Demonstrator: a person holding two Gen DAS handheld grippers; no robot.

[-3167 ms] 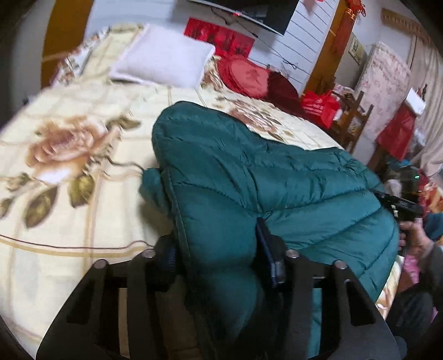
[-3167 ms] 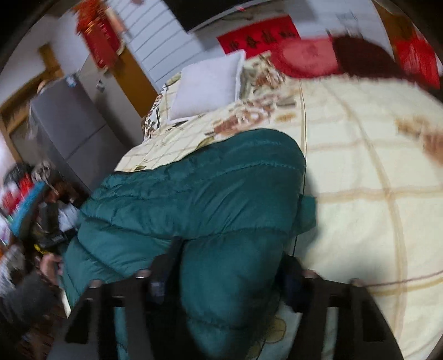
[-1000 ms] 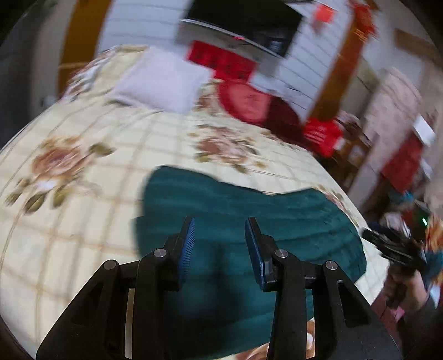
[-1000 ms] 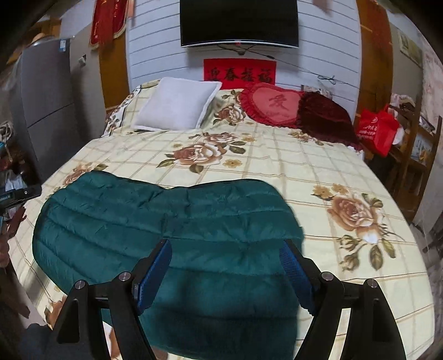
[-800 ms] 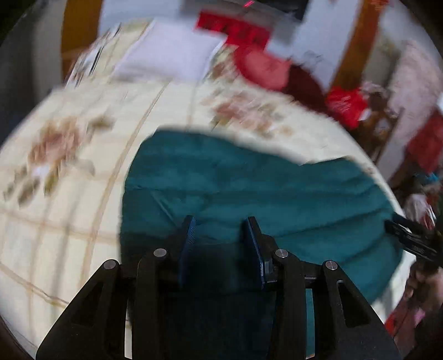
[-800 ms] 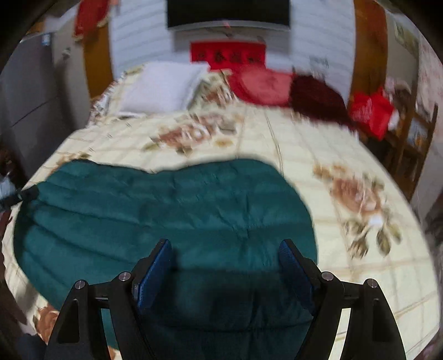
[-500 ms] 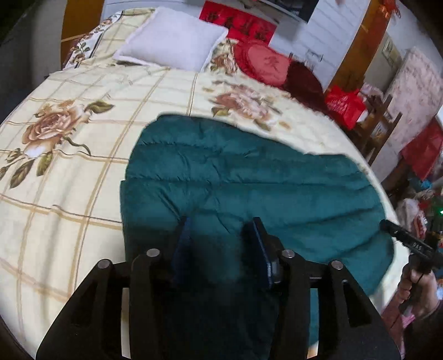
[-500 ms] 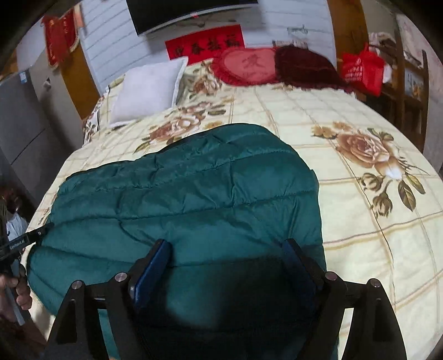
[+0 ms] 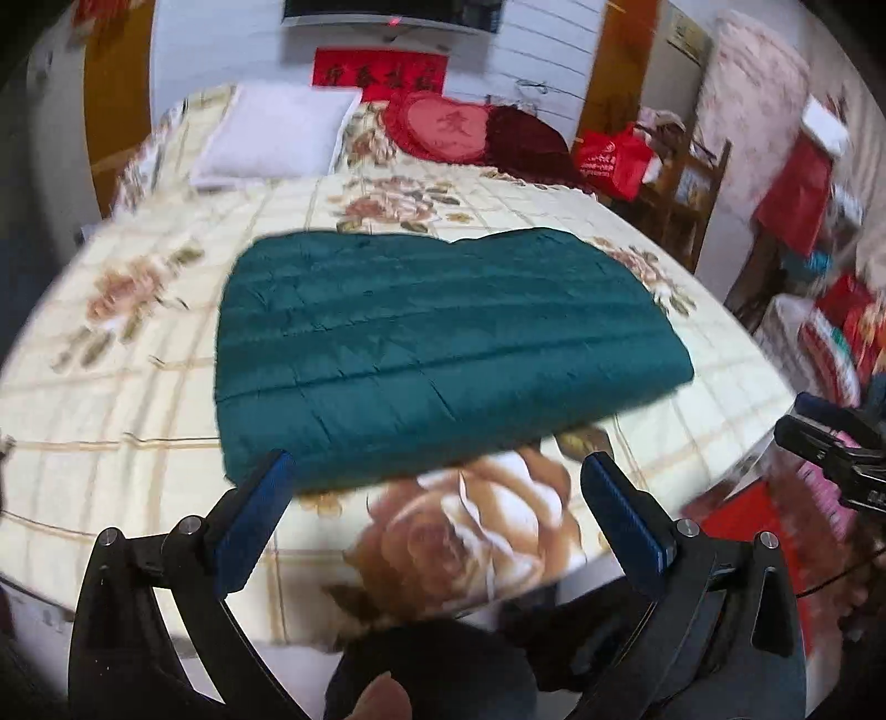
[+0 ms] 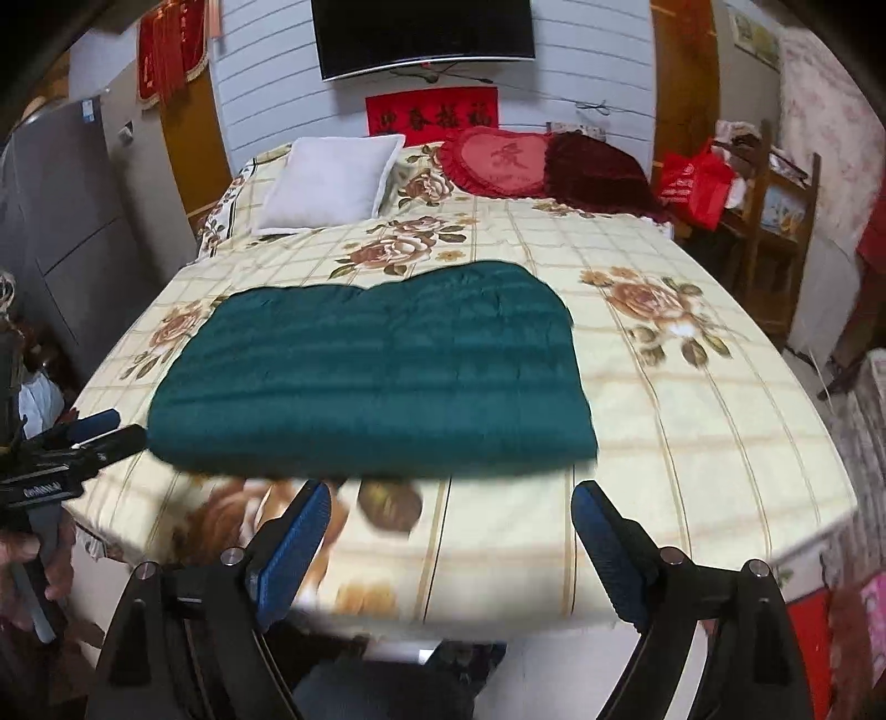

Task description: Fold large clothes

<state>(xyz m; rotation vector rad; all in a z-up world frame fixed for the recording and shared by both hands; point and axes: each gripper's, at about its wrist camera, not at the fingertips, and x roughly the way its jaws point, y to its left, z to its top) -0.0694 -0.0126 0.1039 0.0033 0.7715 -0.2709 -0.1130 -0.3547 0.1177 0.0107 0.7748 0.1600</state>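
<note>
You can read some writing here. A red banner (image 10: 432, 116) hangs on the wall just under the black TV (image 10: 423, 33), with four dark Chinese signs; the last is 福. The red heart pillow (image 10: 498, 160), below the banner on the bed, has one big Chinese sign, too blurry to tell.

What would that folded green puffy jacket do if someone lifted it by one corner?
The green jacket would probably sag and unfold, since its quilted padding looks soft, not stiff. It likely weighs little for its bulk, being puffy. Its smooth shell might slip on the floral bedspread if pushed.
</note>
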